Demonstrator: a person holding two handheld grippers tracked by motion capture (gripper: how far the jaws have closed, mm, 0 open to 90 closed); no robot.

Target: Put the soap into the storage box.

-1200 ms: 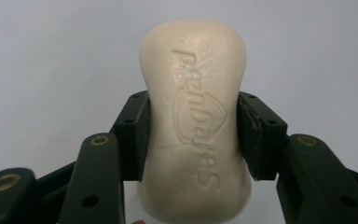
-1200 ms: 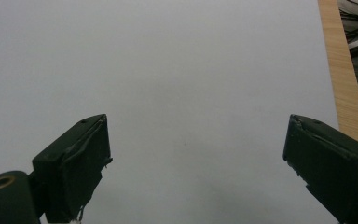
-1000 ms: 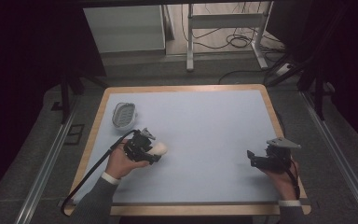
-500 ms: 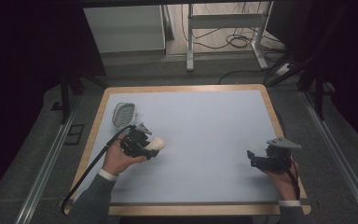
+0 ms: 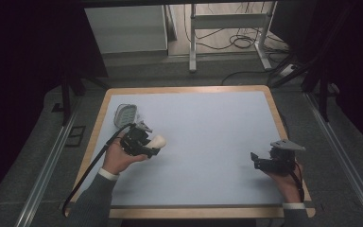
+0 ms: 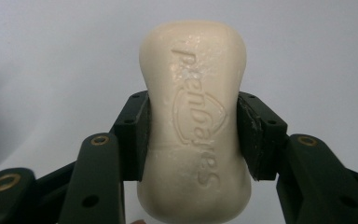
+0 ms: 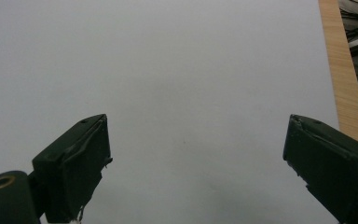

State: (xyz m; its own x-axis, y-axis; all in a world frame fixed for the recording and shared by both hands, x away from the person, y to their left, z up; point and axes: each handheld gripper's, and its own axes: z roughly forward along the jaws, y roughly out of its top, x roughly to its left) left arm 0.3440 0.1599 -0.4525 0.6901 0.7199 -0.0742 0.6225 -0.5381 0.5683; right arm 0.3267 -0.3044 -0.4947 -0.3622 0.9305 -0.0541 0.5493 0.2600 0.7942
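Note:
A cream bar of soap point(image 6: 196, 126) with embossed lettering sits clamped at its waist in my left gripper point(image 6: 193, 135). From above, the soap point(image 5: 158, 141) sticks out to the right of the left gripper point(image 5: 152, 146), over the left part of the blue table top. A pale oval soap dish point(image 5: 125, 115) lies just behind and left of that gripper, apart from it. My right gripper point(image 5: 256, 162) rests near the table's front right, and in its own view the right gripper point(image 7: 198, 163) stands wide open with nothing between its jaws.
The blue mat point(image 5: 208, 127) has a wooden rim point(image 7: 342, 65) close to the right gripper's side. A black cable point(image 5: 87, 172) trails from the left gripper off the table's front left. Metal table legs and floor cables point(image 5: 227, 42) lie beyond the far edge.
The left gripper with the soap has drifted slightly back and left toward the dish. The right gripper has stayed put.

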